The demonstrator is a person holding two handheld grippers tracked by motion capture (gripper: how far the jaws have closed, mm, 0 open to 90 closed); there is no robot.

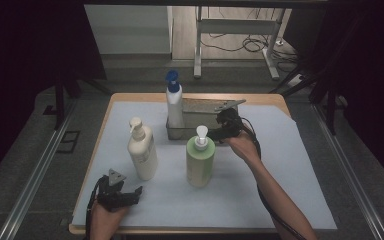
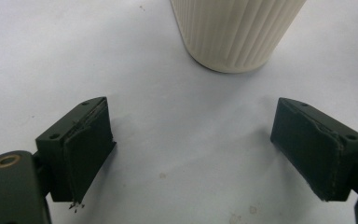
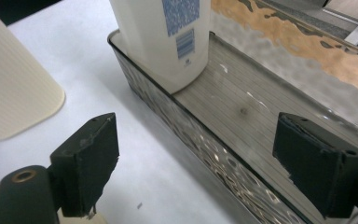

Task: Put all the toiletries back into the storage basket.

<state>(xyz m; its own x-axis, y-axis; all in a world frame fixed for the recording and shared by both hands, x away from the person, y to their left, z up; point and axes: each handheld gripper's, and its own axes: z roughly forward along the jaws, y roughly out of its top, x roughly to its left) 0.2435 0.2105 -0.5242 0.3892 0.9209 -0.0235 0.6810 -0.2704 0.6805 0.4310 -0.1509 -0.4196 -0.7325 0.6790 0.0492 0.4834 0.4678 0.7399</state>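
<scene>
At the near left edge of the bench (image 1: 300,200), the left tool (image 1: 130,196) lies low over the white sheet, held by the left hand (image 1: 105,217). Its jaws stand wide apart and nothing is between them. In the left gripper view, the ribbed base of the cream bottle (image 2: 235,32) stands just ahead of these jaws, apart from them.

A little farther, the cream bottle (image 1: 142,150) stands upright on the left, and the green bottle (image 1: 200,160) stands upright near the middle, with a white pump on top. The two are near each other but do not touch.

Behind the green bottle, the right tool (image 1: 219,131) is held by the right hand (image 1: 242,145), at the near wall of the tray (image 1: 200,107). Its jaws are open and grip nothing. In the right gripper view, the near wall of the tray (image 3: 177,126) runs between the two jaws; one jaw is over the sheet and the other over the tray floor, and I cannot tell if they touch it.

Farthest, the white bottle (image 1: 174,100) with a blue pump stands upright in the left end of the tray, against its corner. The rest of the tray floor is bare.
</scene>
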